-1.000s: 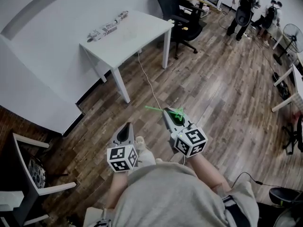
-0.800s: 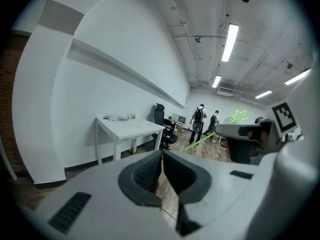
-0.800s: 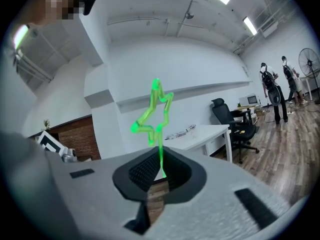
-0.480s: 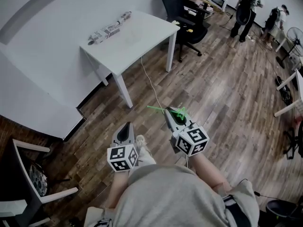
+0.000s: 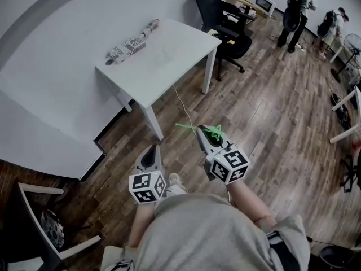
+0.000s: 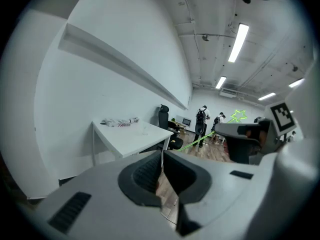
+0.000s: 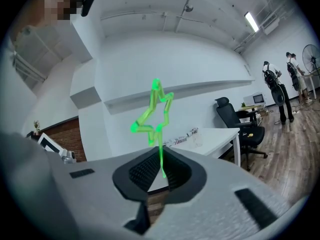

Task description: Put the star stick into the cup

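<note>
A green star stick (image 5: 212, 132) is clamped in my right gripper (image 5: 206, 134), its thin shaft poking out to the left. In the right gripper view the star (image 7: 155, 112) stands upright above the shut jaws (image 7: 161, 170). My left gripper (image 5: 151, 156) hangs beside it with its jaws shut (image 6: 162, 160) on nothing. Both hang over the wooden floor, short of a white table (image 5: 169, 61). A small clear cup (image 6: 144, 130) stands on that table, also visible as the cup (image 7: 196, 139) in the right gripper view.
A patterned roll (image 5: 132, 40) lies at the table's far side. A black office chair (image 5: 225, 21) stands behind the table. A cable (image 5: 183, 103) runs across the floor. Two people (image 5: 296, 7) stand far right. A white-framed chair (image 5: 42, 222) is at lower left.
The table has drawn nearer and shifted right in the head view as the person steps toward it. Both grippers keep their pose, the star stick still held.
</note>
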